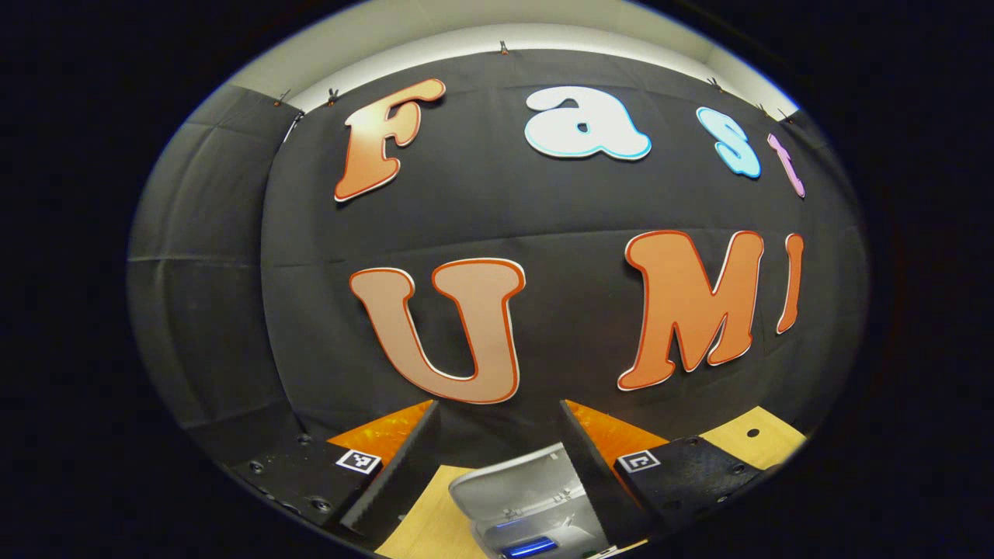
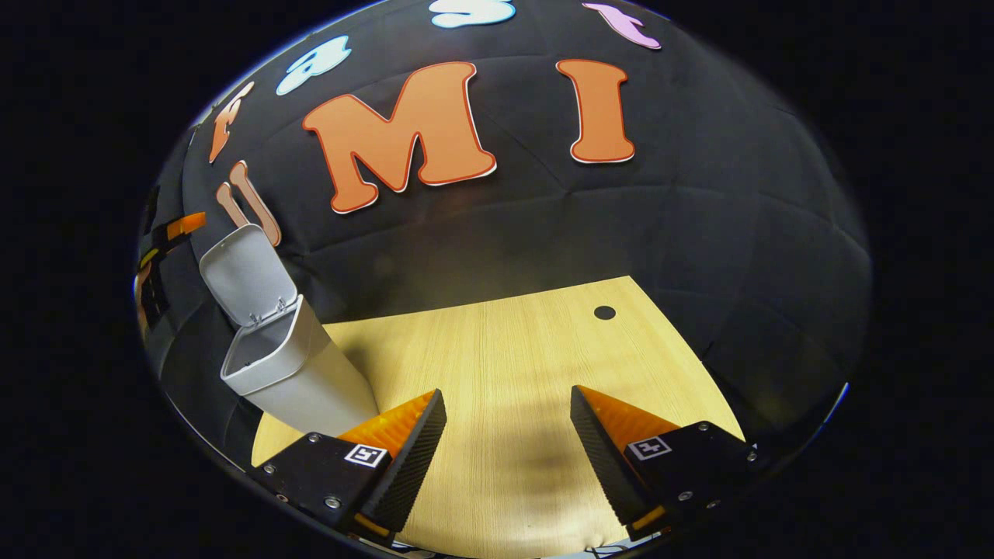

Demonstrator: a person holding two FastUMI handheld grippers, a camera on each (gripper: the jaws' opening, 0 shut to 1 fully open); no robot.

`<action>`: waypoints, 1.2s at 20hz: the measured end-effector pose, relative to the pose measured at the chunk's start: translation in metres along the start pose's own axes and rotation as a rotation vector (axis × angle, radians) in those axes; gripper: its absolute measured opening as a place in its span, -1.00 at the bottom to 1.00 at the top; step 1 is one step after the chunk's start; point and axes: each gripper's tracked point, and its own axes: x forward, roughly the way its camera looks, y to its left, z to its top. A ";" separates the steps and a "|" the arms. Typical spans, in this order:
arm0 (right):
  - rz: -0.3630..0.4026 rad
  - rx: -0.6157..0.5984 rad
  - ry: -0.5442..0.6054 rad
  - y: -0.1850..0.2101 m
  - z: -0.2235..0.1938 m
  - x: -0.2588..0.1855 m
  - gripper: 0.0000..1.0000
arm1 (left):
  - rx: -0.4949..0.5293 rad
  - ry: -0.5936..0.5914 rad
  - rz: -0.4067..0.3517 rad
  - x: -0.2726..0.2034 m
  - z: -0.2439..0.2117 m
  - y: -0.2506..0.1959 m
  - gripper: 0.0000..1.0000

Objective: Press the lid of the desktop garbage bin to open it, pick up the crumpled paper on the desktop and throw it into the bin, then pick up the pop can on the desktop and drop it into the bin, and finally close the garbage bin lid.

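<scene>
Pale grey garbage bin (image 2: pixel 299 380) with raised grey lid (image 2: pixel 247 273), lower left; light wood-grain desktop (image 2: pixel 543 349) bearing one black dot (image 2: pixel 604 313).

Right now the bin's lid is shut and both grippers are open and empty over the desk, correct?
Not quite: the lid of the bin stands open, tipped back on its hinge, as the right gripper view shows. The rest holds: the left gripper and right gripper are open with nothing between the fingers, over the desk.

Black screwed gripper (image 2: pixel 505 419) bodies, square markers, ribbed jaws
</scene>
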 end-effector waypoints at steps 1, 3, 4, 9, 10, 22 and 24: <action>-0.001 0.005 0.000 -0.001 0.000 -0.001 0.92 | -0.018 0.024 -0.025 0.010 0.001 -0.003 0.89; -0.001 0.015 0.002 -0.003 0.000 -0.003 0.92 | -0.058 0.087 -0.067 0.028 -0.001 -0.007 0.88; -0.003 0.015 0.001 -0.004 0.000 -0.003 0.92 | -0.069 0.126 -0.076 0.037 -0.004 -0.006 0.89; 0.006 0.014 0.030 -0.001 -0.012 -0.002 0.92 | -0.131 0.435 -0.176 0.076 -0.061 -0.009 0.91; 0.012 0.019 0.038 0.001 -0.015 -0.001 0.92 | -0.160 0.515 -0.200 0.074 -0.081 -0.013 0.91; 0.049 0.038 0.057 0.013 -0.018 0.003 0.92 | -0.113 0.565 -0.249 0.036 -0.120 -0.026 0.91; 0.055 0.030 0.061 0.016 -0.020 0.003 0.92 | -0.104 0.568 -0.263 0.023 -0.138 -0.036 0.91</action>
